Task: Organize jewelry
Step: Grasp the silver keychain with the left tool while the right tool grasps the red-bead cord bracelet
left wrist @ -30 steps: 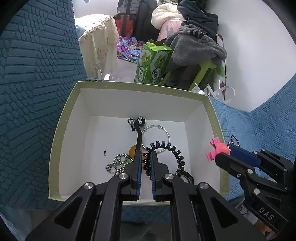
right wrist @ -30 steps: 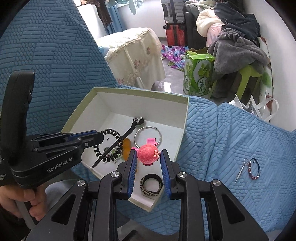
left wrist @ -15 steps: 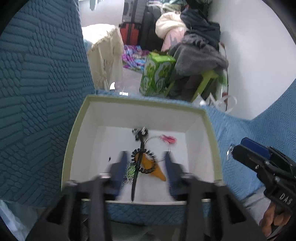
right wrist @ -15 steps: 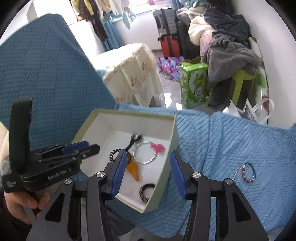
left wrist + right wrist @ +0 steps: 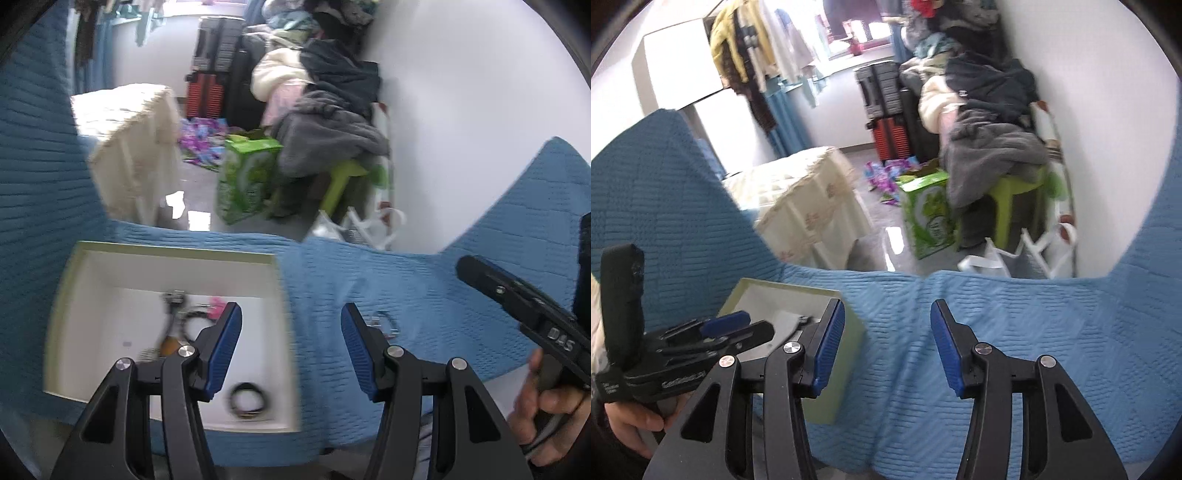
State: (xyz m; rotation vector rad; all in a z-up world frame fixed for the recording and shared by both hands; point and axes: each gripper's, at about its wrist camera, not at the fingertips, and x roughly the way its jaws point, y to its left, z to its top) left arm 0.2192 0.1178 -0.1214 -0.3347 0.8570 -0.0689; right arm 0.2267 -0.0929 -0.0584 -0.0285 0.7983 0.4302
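Observation:
A pale green box with a white inside (image 5: 173,251) sits on the blue quilted cover at lower left. It holds several pieces: a black hair stick (image 5: 171,306), a pink clip (image 5: 218,308), an orange piece (image 5: 170,345) and a black patterned ring (image 5: 248,399). My left gripper (image 5: 290,350) is open and empty above the box's right wall. A bracelet (image 5: 386,325) lies on the cover just right of its right finger. My right gripper (image 5: 886,347) is open and empty above the cover, right of the box (image 5: 846,332). The view is blurred.
The blue quilted cover (image 5: 1015,332) spreads to the right and rises at both sides. Beyond its far edge are the floor, a green carton (image 5: 247,177), a cloth-covered table (image 5: 133,129) and a chair piled with clothes (image 5: 325,122). The right gripper's body (image 5: 524,314) shows at right.
Both grippers have let go of their pieces, opened wide and pulled back and up. The hair stick and pink clip now lie in the box. Both views swung right.

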